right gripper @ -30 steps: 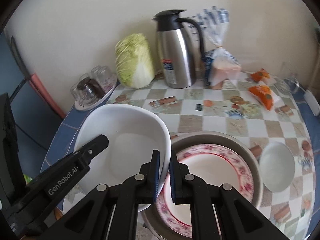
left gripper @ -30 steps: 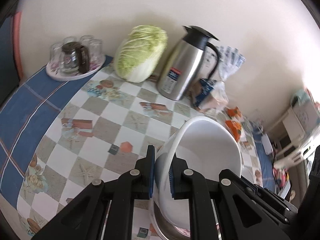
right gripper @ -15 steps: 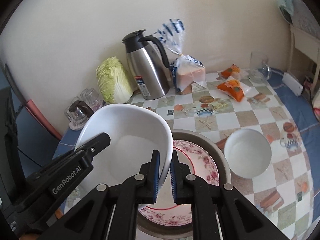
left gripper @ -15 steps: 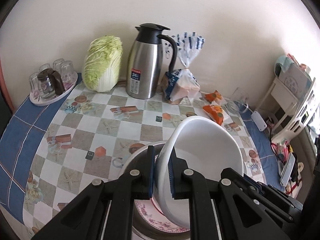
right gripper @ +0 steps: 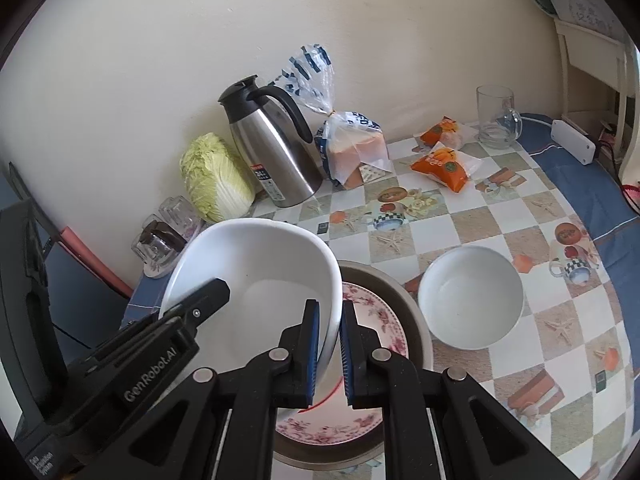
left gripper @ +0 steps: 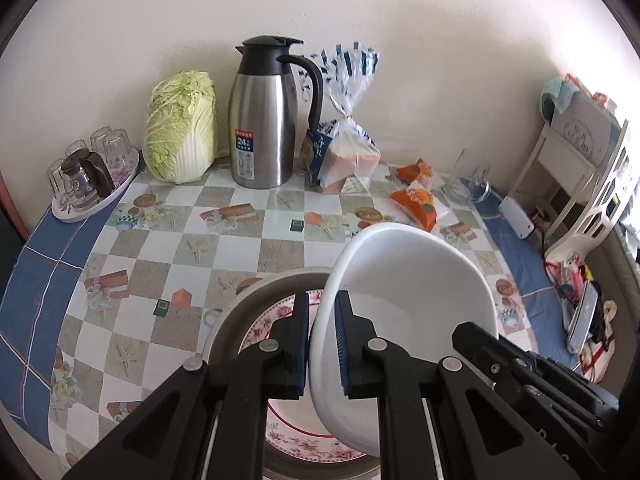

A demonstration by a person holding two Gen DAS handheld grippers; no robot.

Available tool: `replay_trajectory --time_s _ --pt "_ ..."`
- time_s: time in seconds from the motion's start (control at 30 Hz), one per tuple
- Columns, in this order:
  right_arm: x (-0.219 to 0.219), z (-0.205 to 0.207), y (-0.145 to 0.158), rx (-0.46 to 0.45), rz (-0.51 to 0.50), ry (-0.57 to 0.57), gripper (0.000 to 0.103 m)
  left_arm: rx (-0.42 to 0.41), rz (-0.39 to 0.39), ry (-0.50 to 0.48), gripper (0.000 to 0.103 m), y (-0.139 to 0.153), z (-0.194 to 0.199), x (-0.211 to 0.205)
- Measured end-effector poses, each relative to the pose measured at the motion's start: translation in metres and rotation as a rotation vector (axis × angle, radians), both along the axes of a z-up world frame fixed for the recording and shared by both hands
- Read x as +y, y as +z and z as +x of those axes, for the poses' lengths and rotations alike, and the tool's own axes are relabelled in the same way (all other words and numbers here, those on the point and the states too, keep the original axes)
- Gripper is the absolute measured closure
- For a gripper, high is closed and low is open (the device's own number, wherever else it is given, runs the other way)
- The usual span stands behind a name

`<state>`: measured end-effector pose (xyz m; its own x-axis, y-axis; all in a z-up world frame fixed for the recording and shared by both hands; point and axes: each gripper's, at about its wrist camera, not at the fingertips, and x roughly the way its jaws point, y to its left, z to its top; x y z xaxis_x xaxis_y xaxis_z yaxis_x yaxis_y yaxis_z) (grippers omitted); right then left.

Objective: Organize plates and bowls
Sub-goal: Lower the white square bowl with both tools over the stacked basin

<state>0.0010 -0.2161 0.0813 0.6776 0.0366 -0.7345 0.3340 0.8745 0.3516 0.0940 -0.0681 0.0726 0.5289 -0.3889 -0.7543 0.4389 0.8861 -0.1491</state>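
A large white bowl (left gripper: 416, 280) hangs tilted above a floral plate (left gripper: 276, 320) that lies in a grey metal basin (left gripper: 256, 292). My left gripper (left gripper: 322, 300) is shut on the bowl's left rim. In the right wrist view the same bowl (right gripper: 256, 272) is held at its right rim, with my right gripper (right gripper: 330, 308) shut on it. The floral plate (right gripper: 376, 320) and basin (right gripper: 384, 280) show below it. A smaller white bowl (right gripper: 470, 304) stands on the table just right of the basin.
Along the back wall stand a steel thermos jug (left gripper: 264, 120), a cabbage (left gripper: 180, 128), a bagged loaf (left gripper: 344, 152) and a tray of glasses (left gripper: 88, 176). Orange snack packets (right gripper: 440, 164), a glass mug (right gripper: 496, 118) and a white shelf (left gripper: 576, 160) are at the right.
Both grippers have carried the large white bowl to the right, over the basin and plate. The views levelled out, and the small white bowl moved toward the middle of the right view.
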Motion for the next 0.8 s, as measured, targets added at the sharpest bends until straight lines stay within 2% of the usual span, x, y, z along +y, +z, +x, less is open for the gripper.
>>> replay_trajectory --time_s 0.43,0.6,0.8 --pt "-0.003 0.008 -0.023 0.059 0.062 0.02 0.089 0.084 0.043 0.036 0.09 -0.027 0.009 0.0" --pt "0.0 0.012 -0.032 0.088 0.073 0.031 0.089 0.128 0.049 0.049 0.083 -0.037 0.013 0.0" --pt "0.002 0.017 -0.038 0.109 0.076 0.039 0.089 0.147 0.063 0.056 0.082 -0.042 0.016 0.002"
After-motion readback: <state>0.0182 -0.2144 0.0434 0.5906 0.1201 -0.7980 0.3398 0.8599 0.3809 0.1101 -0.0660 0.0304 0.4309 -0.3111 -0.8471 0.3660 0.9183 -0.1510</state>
